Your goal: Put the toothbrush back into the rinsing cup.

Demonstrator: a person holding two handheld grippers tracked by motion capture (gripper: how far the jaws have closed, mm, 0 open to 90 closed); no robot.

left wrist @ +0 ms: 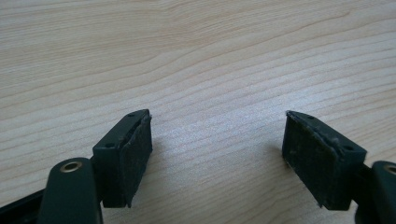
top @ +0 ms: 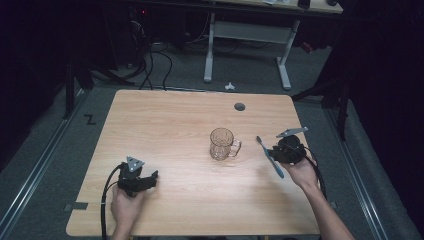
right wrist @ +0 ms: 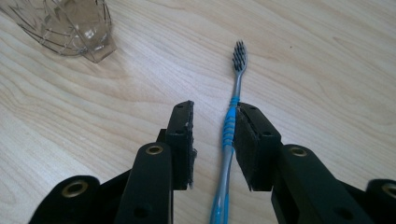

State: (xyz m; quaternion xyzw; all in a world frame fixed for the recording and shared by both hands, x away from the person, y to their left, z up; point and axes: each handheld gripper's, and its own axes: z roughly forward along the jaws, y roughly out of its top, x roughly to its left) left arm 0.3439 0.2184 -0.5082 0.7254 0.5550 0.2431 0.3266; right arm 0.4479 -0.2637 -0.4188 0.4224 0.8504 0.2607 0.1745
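At the near edge of the wooden table (top: 165, 115), the left gripper (left wrist: 217, 140) rests low over bare wood, its jaws spread wide with nothing between them. Over on the right side, the right gripper (right wrist: 214, 135) has a blue-and-grey toothbrush (right wrist: 230, 126) between its jaws. The handle lies against the right pad, while a gap shows on the left side, so the jaws are narrowed around it but not clamped. Its dark bristle head points away. Farther in, near the table's middle, a clear glass mug (top: 222, 144) stands upright, handle toward the right gripper.
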